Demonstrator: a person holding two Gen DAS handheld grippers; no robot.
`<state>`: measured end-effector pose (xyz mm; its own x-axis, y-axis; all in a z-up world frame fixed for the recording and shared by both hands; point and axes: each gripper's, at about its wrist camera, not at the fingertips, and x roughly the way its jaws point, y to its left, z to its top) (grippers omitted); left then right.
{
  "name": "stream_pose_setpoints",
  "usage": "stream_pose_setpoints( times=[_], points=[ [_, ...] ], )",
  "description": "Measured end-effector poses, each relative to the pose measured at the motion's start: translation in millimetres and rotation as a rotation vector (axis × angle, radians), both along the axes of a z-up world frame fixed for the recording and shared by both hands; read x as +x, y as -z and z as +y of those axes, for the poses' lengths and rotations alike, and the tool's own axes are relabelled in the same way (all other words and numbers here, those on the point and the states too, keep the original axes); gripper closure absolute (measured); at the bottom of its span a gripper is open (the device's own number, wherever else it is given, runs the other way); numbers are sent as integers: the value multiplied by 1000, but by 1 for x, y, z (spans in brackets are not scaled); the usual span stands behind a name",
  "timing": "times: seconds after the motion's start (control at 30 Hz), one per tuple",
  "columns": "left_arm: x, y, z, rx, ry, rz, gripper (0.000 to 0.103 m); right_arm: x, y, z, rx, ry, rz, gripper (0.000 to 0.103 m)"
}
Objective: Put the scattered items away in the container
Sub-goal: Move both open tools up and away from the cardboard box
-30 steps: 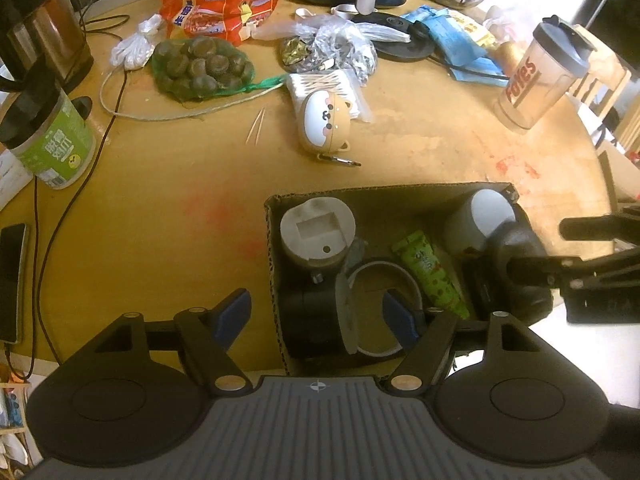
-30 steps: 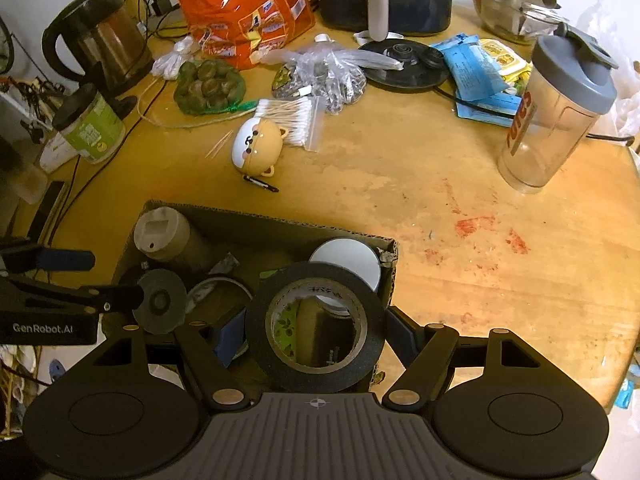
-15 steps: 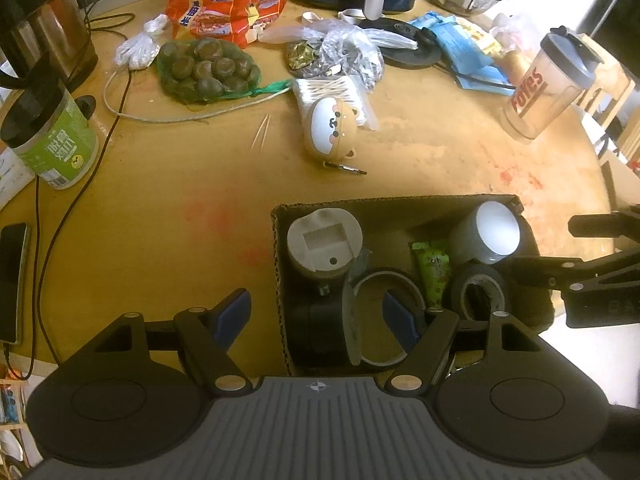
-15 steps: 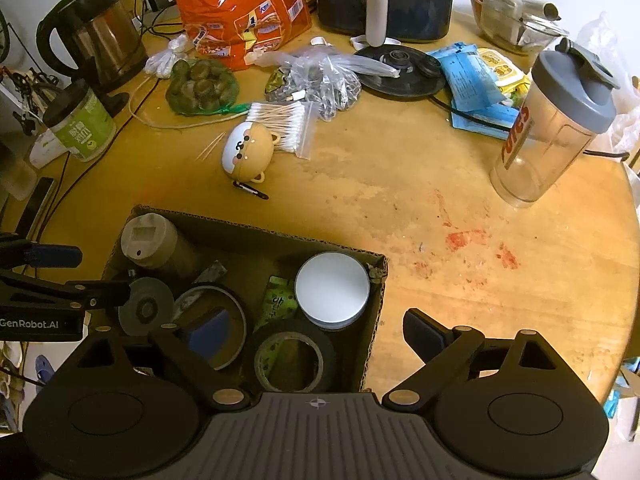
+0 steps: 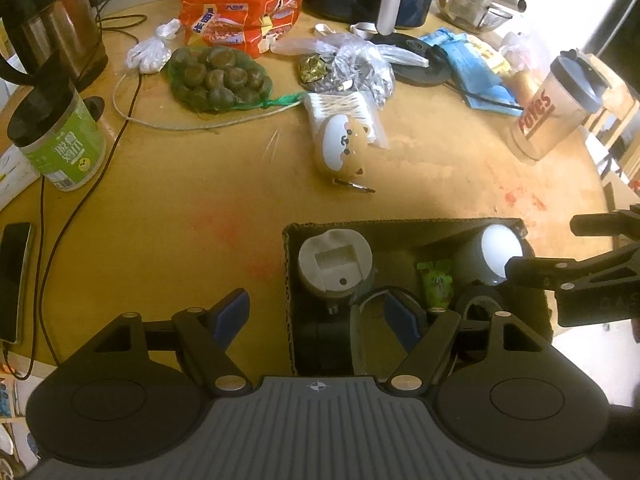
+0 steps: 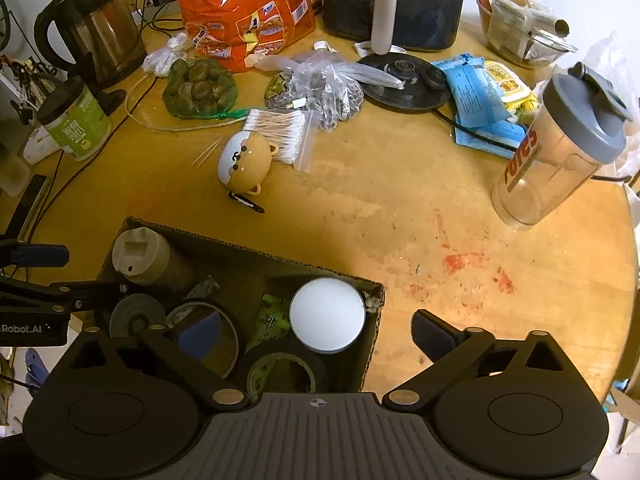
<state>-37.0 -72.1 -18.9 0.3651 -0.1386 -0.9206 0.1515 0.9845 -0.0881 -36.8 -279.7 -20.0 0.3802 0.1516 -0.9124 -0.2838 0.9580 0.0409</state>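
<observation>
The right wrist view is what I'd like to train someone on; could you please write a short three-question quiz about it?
1. True or false: the black tape roll is clamped in the right gripper.
2. Which sits in the cardboard box? A) shaker bottle B) white-lidded jar C) kettle
3. Which small bear-faced item lies on the table beside the cotton swabs?

Key: 1 false, it lies in the box and the jaws have just been opening, nothing between them; 2 B; 3 the bear-faced case.
</observation>
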Motion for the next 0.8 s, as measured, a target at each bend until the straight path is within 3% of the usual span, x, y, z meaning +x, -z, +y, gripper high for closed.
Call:
stream_pose_setpoints(
  times=[0.8],
  points=[
    [28, -10, -5, 10, 17, -68, 27, 31, -1, 8, -16, -35, -2, 0]
  ],
)
